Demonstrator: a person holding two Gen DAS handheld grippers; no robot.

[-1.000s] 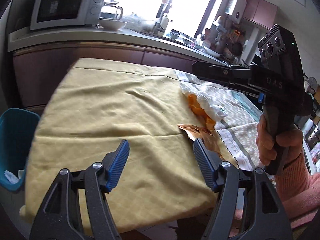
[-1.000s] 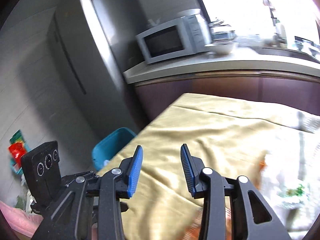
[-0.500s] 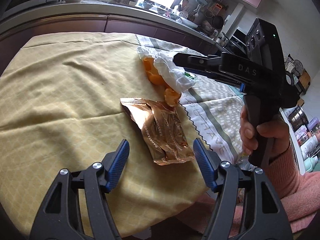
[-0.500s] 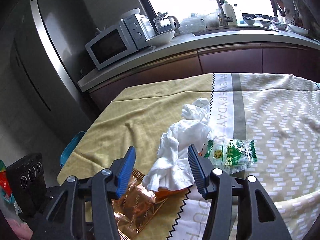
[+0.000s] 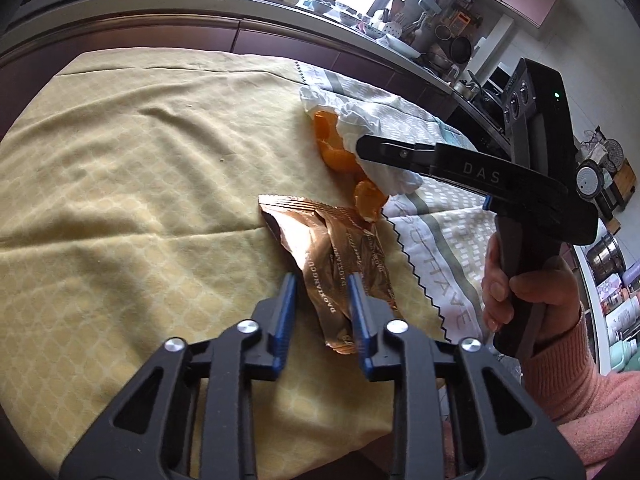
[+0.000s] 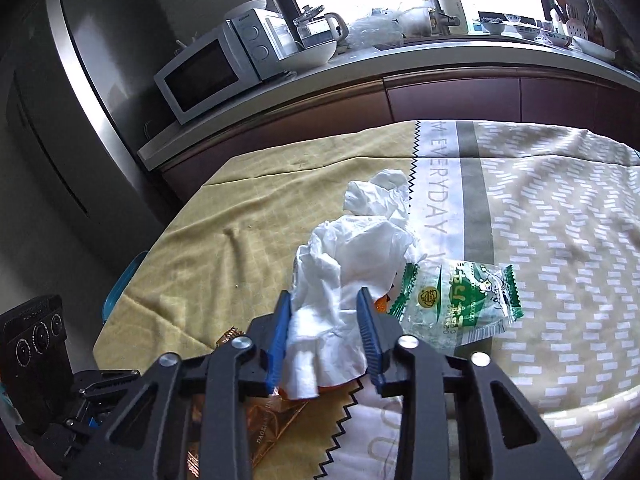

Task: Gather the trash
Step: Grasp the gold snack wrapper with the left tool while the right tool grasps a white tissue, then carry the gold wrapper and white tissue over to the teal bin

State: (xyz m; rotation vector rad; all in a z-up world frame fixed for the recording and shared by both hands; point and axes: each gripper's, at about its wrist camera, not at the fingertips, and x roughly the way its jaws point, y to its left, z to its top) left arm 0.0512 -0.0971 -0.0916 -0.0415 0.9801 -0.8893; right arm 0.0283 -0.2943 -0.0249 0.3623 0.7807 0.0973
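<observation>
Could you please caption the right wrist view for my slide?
Right gripper straddles crumpled white tissue beside a green snack wrapper on the table.

The left gripper [image 5: 322, 285] is sitting at the lower centre of its own view, blue-padded fingers [image 5: 286, 300] partly parted — a gap showing between them. The right gripper [image 6: 323, 304] is likewise reaching up from the lower centre, jaws partly apart. The right hand [image 5: 532, 292] is gripping its handle at the right edge — pink sleeve below.
</observation>
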